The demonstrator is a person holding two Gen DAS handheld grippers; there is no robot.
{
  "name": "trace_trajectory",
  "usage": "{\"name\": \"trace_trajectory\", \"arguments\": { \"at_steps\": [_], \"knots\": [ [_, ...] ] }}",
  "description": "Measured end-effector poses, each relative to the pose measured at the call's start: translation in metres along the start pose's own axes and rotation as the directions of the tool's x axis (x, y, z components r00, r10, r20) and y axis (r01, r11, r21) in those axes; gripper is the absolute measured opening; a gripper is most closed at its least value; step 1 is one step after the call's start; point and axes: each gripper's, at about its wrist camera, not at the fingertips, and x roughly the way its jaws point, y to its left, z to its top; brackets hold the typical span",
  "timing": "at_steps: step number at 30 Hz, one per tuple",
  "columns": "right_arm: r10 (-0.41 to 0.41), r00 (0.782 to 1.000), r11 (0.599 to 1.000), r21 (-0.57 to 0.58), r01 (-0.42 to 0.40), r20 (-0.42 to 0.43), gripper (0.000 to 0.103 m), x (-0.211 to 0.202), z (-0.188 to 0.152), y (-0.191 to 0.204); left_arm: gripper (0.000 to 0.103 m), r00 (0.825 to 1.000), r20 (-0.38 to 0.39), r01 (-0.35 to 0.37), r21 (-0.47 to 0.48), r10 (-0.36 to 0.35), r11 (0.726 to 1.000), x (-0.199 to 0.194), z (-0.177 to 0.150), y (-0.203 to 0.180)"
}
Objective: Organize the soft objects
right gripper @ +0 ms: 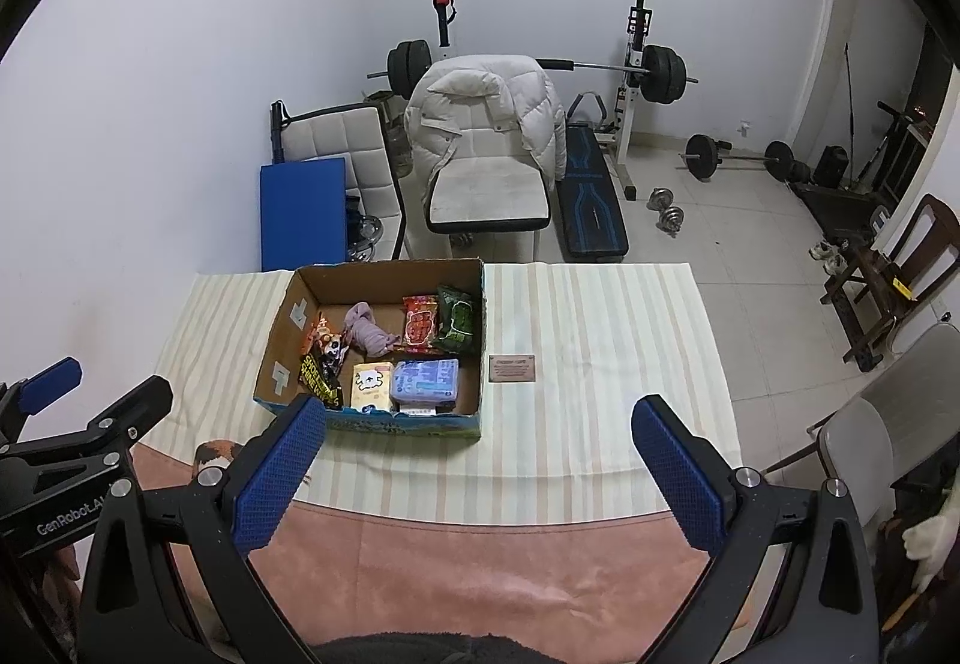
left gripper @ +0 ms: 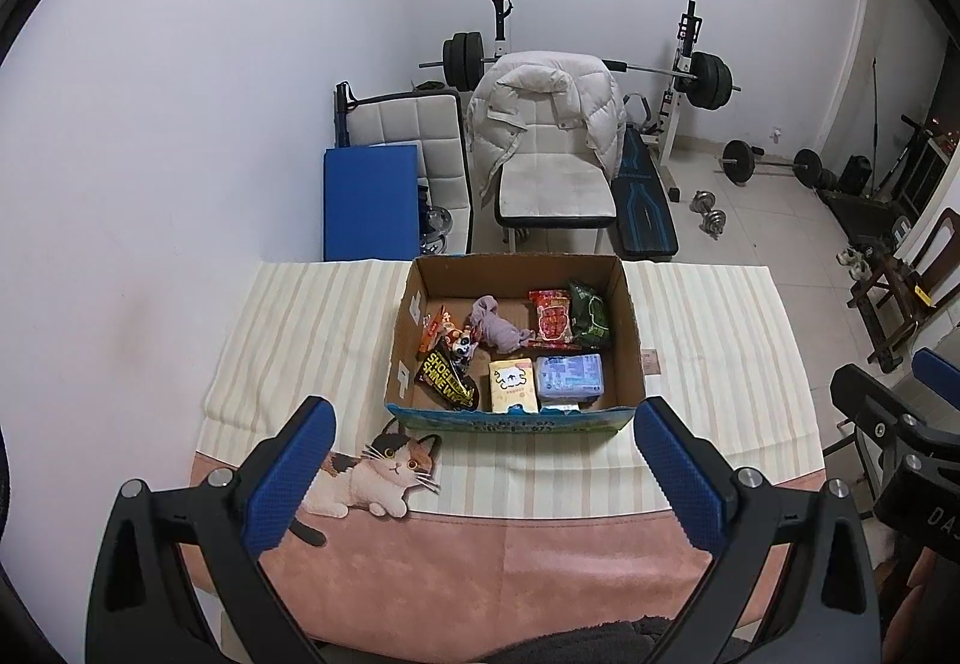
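An open cardboard box (left gripper: 630,328) (right gripper: 276,340) stands on the striped tablecloth. Inside lie a purple cloth (left gripper: 495,325) (right gripper: 369,334), a red snack pack (left gripper: 552,319) (right gripper: 420,328), a green pack (left gripper: 591,313) (right gripper: 459,319), a blue tissue pack (left gripper: 569,376) (right gripper: 426,380), a yellow pack (left gripper: 511,383) (right gripper: 371,385), a black wipes pack (left gripper: 447,379) (right gripper: 321,379) and a small plush toy (left gripper: 459,343) (right gripper: 332,346). My left gripper (left gripper: 480,466) is open and empty, held back above the table's near edge. My right gripper (right gripper: 480,460) is open and empty, to the right of the left one.
A cat picture (left gripper: 378,469) is printed on the cloth near the front. A small brown label (right gripper: 512,367) lies right of the box. Behind the table are a white chair with a jacket (left gripper: 546,123), a blue mat (left gripper: 369,199) and a weight bench (left gripper: 645,202).
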Motion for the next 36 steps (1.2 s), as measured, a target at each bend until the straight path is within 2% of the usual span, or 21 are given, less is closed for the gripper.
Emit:
{"name": "trace_trajectory", "arguments": {
  "at_steps": [36],
  "knots": [
    [-0.007, 1.000, 1.000, -0.006, 0.007, 0.007, 0.103, 0.0067, 0.0067, 0.0004, 0.102, 1.000, 0.004, 0.006, 0.004, -0.006, 1.000, 0.0030, 0.0044, 0.0041]
  ]
}}
